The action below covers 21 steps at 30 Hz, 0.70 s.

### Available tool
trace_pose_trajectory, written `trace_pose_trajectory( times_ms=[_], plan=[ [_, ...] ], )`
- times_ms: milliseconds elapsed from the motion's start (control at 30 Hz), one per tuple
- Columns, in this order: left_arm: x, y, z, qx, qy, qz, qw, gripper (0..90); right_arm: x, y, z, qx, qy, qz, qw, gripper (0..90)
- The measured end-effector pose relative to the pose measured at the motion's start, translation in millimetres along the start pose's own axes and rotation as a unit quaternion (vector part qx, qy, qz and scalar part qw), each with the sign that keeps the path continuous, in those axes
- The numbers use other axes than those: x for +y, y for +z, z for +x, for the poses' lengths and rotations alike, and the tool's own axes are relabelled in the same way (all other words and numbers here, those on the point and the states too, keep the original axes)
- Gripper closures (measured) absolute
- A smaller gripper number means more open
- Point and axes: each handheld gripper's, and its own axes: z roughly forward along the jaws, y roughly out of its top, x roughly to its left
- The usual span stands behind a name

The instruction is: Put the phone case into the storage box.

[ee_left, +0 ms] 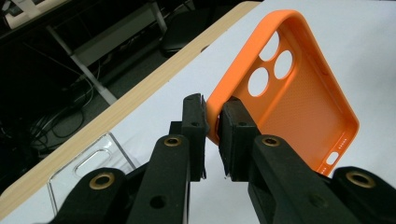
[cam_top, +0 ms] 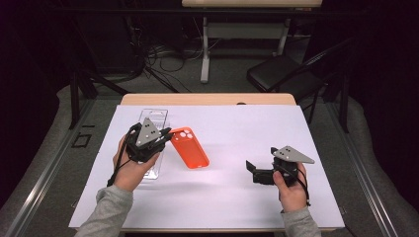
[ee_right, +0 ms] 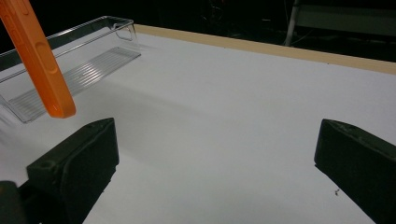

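Orange silicone phone case sits pinched by its rim, near the camera cut-outs, between the black jaws of the left gripper, which are clamped tight on it. The case hangs tilted above the white paper-covered table, its open inside facing that gripper's camera. Just beside it lies a clear plastic tray, near the table's far left edge. Well apart on the right, the right gripper hovers low over the bare sheet, jaws spread wide with nothing between them.
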Motion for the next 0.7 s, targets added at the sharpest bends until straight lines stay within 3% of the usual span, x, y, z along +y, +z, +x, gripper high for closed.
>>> trace_pose_trajectory(
  times_ms=[333,700],
  plan=[
    [11.1,2.4,6.5,0.005,0.033,0.021,0.9992,81.6,-4.4,2.1,-2.4,0.000,0.002,0.006,1.0000,0.0],
    [17.8,5.0,17.8,0.009,0.053,0.029,0.9981,81.6,-6.5,2.5,-3.4,-0.002,0.003,0.006,1.0000,0.0]
  ],
)
